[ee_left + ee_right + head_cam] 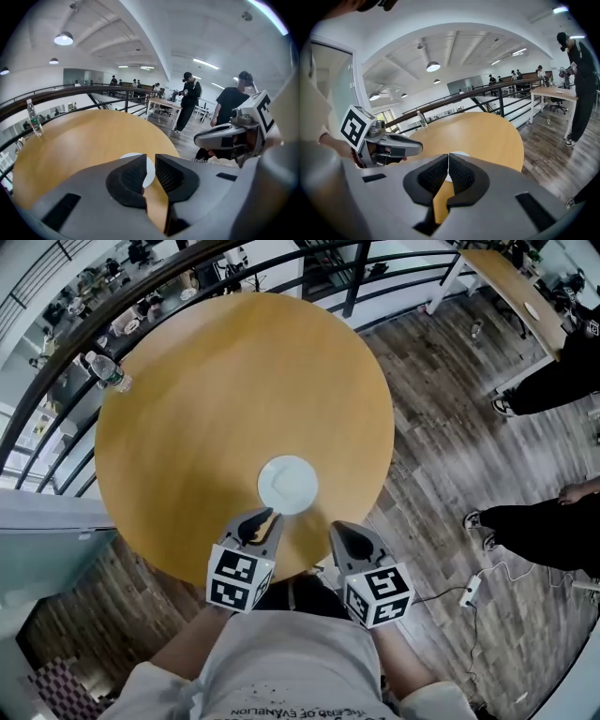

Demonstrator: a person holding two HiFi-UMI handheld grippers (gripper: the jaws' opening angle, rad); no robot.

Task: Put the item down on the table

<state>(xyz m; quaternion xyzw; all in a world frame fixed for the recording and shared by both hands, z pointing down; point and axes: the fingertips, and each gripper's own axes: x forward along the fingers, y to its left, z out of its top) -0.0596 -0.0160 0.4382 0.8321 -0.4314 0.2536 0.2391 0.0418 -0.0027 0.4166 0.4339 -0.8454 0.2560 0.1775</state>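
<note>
A white round plate (288, 484) lies flat on the round wooden table (206, 399), near its front edge, with nothing touching it. My left gripper (262, 519) hovers just short of the plate's near left rim. Its jaws stand a narrow slit apart with nothing between them, and the plate (127, 156) shows beyond the tips. My right gripper (342, 532) hangs over the table's front edge, right of the plate, jaws closed tip to tip and empty. In the right gripper view a sliver of the plate (460, 153) peeks above the right gripper (448, 161).
A clear water bottle (111, 374) stands at the table's far left edge. A dark railing (56, 338) curves behind the table. Two people's legs (534, 521) stand on the wood floor at the right, near a white cable (469, 594). A long desk (520, 292) sits far right.
</note>
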